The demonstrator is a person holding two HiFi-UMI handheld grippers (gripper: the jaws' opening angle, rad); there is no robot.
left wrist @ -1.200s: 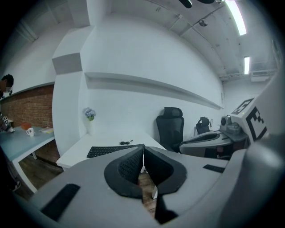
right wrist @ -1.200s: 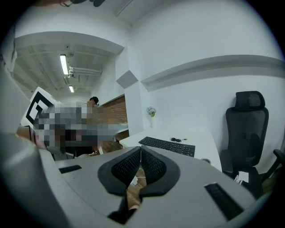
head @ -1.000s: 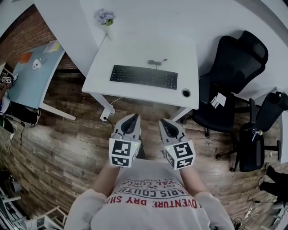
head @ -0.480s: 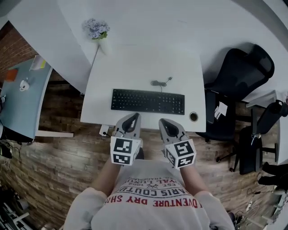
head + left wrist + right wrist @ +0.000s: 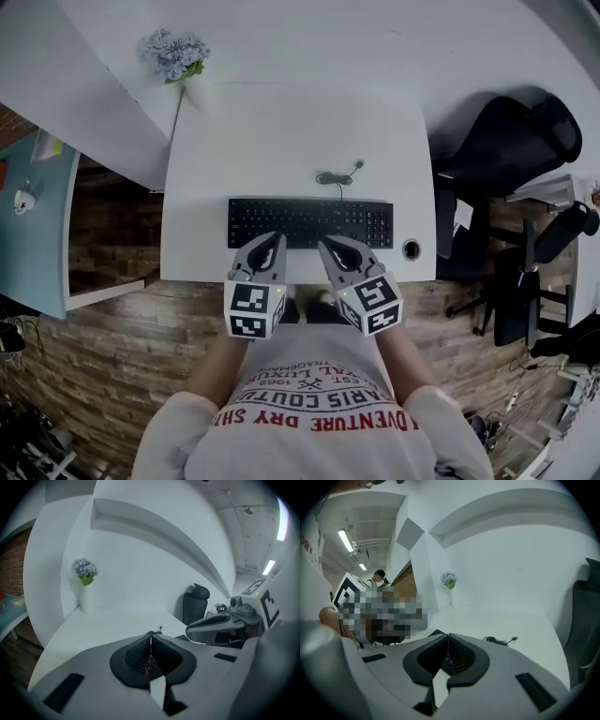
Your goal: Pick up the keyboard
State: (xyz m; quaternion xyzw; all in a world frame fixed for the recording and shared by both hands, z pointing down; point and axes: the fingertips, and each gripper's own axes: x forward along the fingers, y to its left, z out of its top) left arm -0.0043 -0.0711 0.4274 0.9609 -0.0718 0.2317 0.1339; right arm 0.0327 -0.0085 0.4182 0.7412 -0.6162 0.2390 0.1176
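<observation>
A black keyboard (image 5: 309, 221) lies flat near the front edge of a white desk (image 5: 291, 141), its coiled cable (image 5: 335, 175) just behind it. In the head view my left gripper (image 5: 274, 241) is shut and empty, its tips over the keyboard's front edge left of the middle. To its right my right gripper (image 5: 328, 246) is shut as well, with nothing in it, at the same front edge. Keys show through the jaw opening in the left gripper view (image 5: 151, 662) and in the right gripper view (image 5: 449, 660). Neither gripper holds the keyboard.
A white vase with blue flowers (image 5: 174, 54) stands at the desk's back left corner. A round cable hole (image 5: 411, 249) sits at the front right corner. Black office chairs (image 5: 511, 141) stand to the right, a pale blue table (image 5: 37, 225) to the left, over wooden floor.
Both grippers have moved forward from over the wooden floor to the keyboard's front edge. The desk and keyboard have come closer in the head view. The jaws stayed shut.
</observation>
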